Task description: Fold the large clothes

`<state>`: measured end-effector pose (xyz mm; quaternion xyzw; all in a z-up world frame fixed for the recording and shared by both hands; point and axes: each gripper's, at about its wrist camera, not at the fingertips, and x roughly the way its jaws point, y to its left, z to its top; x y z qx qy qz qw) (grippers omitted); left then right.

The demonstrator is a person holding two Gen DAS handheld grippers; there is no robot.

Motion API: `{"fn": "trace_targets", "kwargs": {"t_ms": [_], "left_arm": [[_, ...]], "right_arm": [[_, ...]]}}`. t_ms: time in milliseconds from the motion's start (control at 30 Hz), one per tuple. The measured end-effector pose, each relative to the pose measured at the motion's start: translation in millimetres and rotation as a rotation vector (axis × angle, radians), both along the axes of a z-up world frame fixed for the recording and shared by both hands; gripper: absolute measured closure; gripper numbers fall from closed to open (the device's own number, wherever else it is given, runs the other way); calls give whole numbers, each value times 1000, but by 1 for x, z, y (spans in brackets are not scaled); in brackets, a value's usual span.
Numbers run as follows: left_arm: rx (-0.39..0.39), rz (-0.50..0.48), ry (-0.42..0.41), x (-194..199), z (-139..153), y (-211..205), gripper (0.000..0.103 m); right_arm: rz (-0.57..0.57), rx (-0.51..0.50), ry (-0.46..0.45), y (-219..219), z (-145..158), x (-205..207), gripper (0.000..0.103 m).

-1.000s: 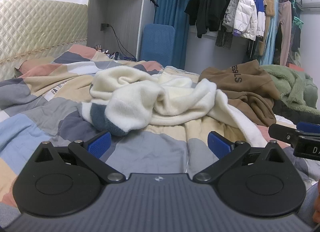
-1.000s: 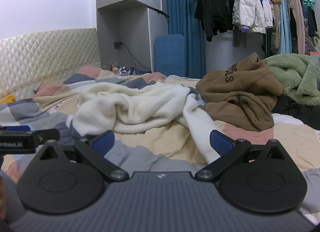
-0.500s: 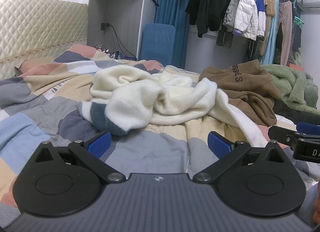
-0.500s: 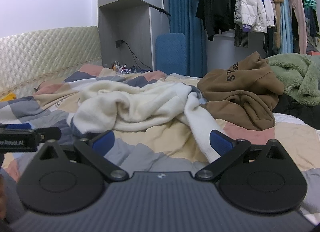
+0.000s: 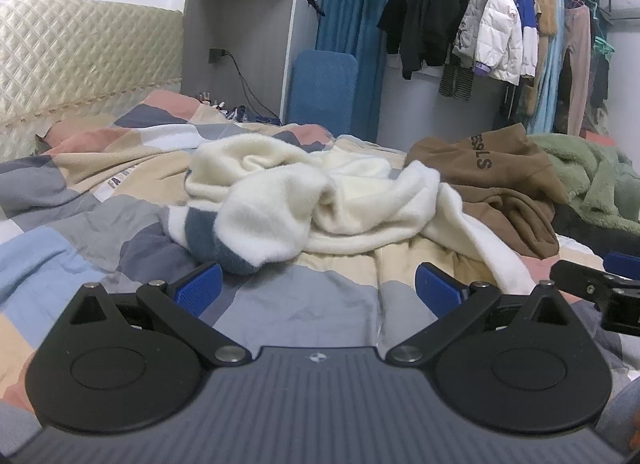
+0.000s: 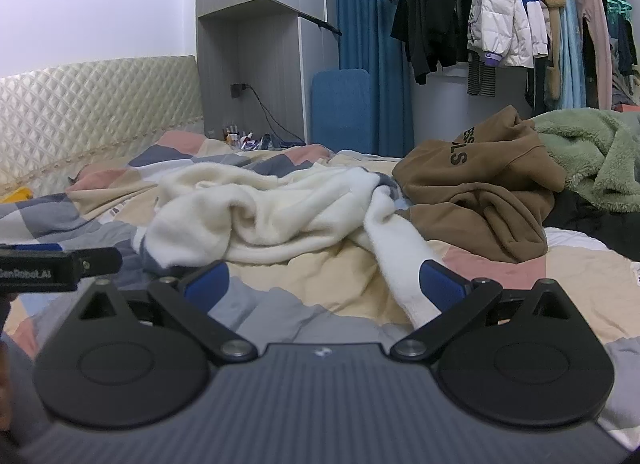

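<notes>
A crumpled cream fleece garment (image 5: 304, 200) (image 6: 280, 208) with a grey-blue cuff (image 5: 216, 240) lies in a heap on the patchwork bed. My left gripper (image 5: 318, 290) hovers open just short of that cuff, nothing between its blue pads. My right gripper (image 6: 324, 284) is open too; a cream sleeve (image 6: 400, 264) trails toward its right pad (image 6: 442, 284), and I cannot tell whether they touch. Each gripper's tip shows at the edge of the other's view. A brown hoodie (image 5: 496, 180) (image 6: 480, 192) sits bunched to the right of the cream garment.
The patchwork quilt (image 5: 100, 192) covers the bed. A green fleece (image 6: 592, 156) and a dark garment (image 6: 592, 224) lie at the far right. Behind are a quilted headboard (image 5: 80, 72), a grey cabinet (image 6: 248, 56), a blue curtain (image 5: 352, 24) and a rail of hanging clothes (image 5: 500, 32).
Both grippers have stayed open and nearly still. The right view has crept slightly forward and tilted up a little; the clothes have not moved.
</notes>
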<state>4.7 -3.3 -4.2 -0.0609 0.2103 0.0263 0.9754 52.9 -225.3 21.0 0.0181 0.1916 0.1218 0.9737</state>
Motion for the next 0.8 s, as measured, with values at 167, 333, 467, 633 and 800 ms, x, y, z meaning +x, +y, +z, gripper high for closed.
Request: {"fn": "trace_targets", "kwargs": {"t_ms": [167,333,467,633,800], "left_arm": [[-2,11,-6,-3,0,-1,0],[-5,19,-5,-4,1,-2,0],[-13,23,2,-9,3,-4,0],[-34,30,-13,-16,13,-3,0],[-27,25,-16,-24,18,-9,0]], "right_arm": [[4,7,-8,-2,0,-3,0],[5,23,-12,-5,1,-6,0],[7,26,2,-6,3,-4,0],[21,54,-5,-10,5,-4,0],[33,76,-10,-11,7,-10,0]]}}
